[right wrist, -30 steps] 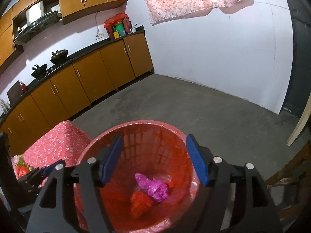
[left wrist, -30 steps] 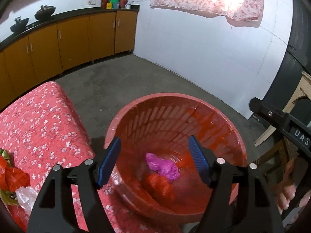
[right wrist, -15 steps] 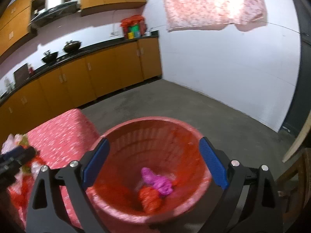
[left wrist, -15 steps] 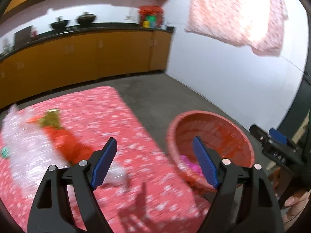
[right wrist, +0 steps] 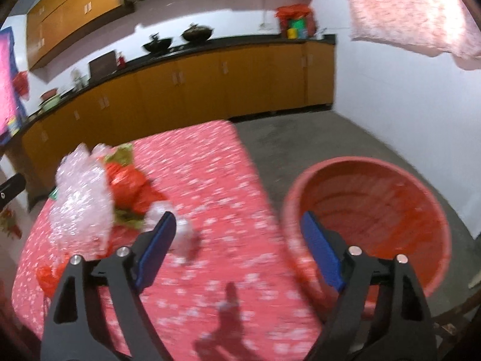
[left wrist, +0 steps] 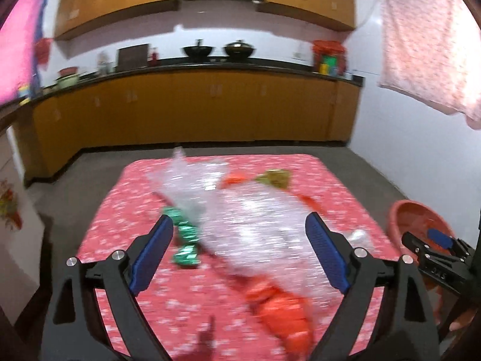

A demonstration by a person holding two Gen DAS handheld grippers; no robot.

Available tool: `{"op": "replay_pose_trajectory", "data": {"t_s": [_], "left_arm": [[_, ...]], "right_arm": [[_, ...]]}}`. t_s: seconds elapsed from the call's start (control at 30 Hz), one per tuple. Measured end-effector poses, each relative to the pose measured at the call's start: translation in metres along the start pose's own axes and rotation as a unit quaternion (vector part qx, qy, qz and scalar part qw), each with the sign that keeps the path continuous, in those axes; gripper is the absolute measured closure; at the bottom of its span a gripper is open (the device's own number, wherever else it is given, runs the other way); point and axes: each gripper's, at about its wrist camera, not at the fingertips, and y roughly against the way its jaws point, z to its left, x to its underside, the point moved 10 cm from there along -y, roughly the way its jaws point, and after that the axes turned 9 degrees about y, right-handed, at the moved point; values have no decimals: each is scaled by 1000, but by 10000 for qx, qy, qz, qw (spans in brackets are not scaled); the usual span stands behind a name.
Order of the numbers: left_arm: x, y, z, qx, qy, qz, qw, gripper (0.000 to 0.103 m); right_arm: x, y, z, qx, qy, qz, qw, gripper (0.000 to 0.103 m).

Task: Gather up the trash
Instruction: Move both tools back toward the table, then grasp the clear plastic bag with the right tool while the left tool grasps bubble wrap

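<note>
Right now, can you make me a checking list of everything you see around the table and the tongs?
Surface: table with red flowered cloth.
Job's things: clear plastic bag, green wrapper, red plastic bag on the cloth; red basket on the floor beside the table.
Clutter: nothing seen.
Tongs: left tongs and right tongs open, empty.
Cables: nothing seen.
Surroundings: orange cabinets, hanging pink cloth.

The bench (left wrist: 126, 228) wears a red cloth with small white flowers. On it lie a clear plastic bag (left wrist: 249, 219), a green wrapper (left wrist: 185, 240) and an orange-red bag (left wrist: 282, 310). The basket (right wrist: 375, 210) is red, the cabinets (left wrist: 195, 111) orange-brown.
</note>
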Motion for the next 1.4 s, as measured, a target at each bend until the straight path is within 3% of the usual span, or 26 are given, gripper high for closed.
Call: {"op": "replay_pose_trajectory", "data": {"t_s": [0.2, 0.47, 0.6, 0.73, 1.07, 1.27, 1.4], "left_arm": [[3, -9, 40, -229, 308, 75, 9992, 14], [15, -12, 48, 15, 416, 206, 9989, 11], [20, -15, 38, 250, 403, 287, 9985, 8], [25, -20, 17, 475, 305, 425, 9975, 8], [38, -37, -48, 697, -197, 730, 9947, 8], [55, -60, -55, 339, -315, 1036, 9935, 8], [59, -64, -53, 299, -198, 1143, 9928, 24]], "right_arm": [[-3, -32, 40, -147, 273, 236, 9992, 26], [4, -63, 57, -202, 583, 639, 9960, 37], [13, -67, 60, -356, 632, 807, 9941, 62], [16, -62, 53, -324, 621, 785, 9944, 71], [23, -25, 10, 14, 327, 593, 9977, 73], [22, -7, -8, 72, 126, 498, 9987, 73], [23, -1, -15, 79, 72, 484, 9988, 73]]}}
